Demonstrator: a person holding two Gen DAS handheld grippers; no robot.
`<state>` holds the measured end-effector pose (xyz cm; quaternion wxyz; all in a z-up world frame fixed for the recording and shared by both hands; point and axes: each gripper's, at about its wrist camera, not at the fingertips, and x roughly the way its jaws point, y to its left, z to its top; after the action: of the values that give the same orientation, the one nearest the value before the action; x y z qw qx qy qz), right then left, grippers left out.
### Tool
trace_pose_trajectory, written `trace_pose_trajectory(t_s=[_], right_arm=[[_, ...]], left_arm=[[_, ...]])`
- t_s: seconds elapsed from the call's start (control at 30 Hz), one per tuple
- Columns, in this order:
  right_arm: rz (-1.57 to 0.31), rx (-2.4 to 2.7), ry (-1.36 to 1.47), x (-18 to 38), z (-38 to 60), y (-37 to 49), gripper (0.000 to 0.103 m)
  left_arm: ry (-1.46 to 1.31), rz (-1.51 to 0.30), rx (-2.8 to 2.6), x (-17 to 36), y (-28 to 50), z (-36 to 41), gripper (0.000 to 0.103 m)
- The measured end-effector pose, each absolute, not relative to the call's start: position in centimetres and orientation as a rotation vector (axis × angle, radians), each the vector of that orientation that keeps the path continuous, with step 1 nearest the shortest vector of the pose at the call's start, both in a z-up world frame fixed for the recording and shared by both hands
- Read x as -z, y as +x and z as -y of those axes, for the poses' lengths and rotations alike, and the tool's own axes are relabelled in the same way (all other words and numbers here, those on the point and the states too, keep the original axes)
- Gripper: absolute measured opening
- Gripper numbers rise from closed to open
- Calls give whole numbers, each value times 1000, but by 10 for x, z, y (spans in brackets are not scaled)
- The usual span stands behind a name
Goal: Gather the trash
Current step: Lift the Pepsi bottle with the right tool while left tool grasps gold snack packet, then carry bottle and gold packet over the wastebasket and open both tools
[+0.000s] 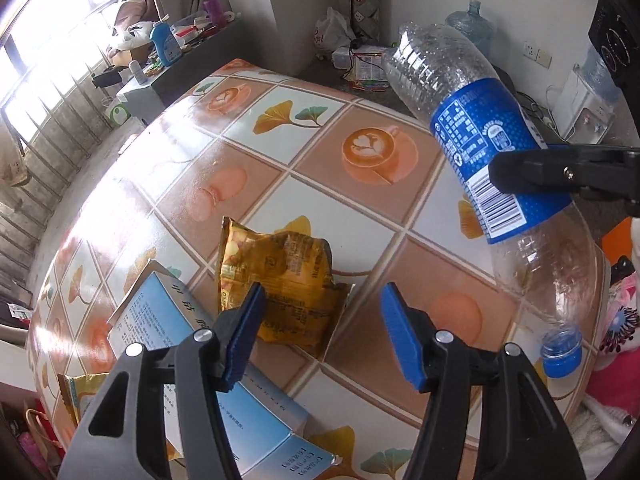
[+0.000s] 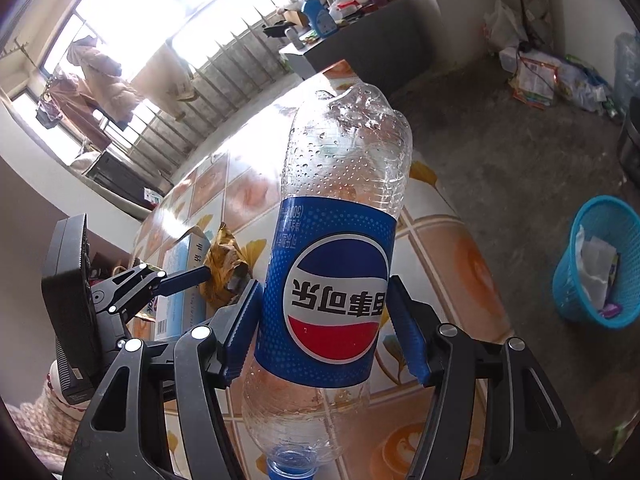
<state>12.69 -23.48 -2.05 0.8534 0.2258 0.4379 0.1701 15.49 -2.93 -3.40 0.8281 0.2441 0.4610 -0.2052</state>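
My right gripper [image 2: 326, 322] is shut on an empty Pepsi bottle [image 2: 336, 292] at its blue label, held upside down above the table, cap down. The bottle also shows in the left wrist view [image 1: 476, 148], with one right finger [image 1: 532, 174] across its label. My left gripper [image 1: 322, 334] is open, low over a crumpled yellow snack wrapper [image 1: 276, 276] that lies between its fingers. A light blue carton [image 1: 180, 344] lies flat just left of the wrapper. A blue mesh waste basket [image 2: 598, 260] with paper in it stands on the floor to the right.
The table [image 1: 320, 160] has a tiled cloth with coffee cups and leaves. Another yellow packet [image 1: 80, 394] lies at its near left edge. A cluttered side cabinet [image 1: 172, 52] stands behind, litter [image 1: 368, 72] lies on the floor, and a water jug [image 1: 472, 24] stands by the wall.
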Motion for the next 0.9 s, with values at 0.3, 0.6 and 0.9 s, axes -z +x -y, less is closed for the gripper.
trace_pose_trajectory(t_s=[0.3,0.6,0.9], right_arm=[[-931,-357,487,25,235,126,59],[-909,-373,540,25,248,119,59],[-825,-458,800,32,290,99,58]], left_arm=[[561,-931,403,34,156,29,28],[482,-901,452,15,156,24,7],[371,-827,577,-33,150,52,6]])
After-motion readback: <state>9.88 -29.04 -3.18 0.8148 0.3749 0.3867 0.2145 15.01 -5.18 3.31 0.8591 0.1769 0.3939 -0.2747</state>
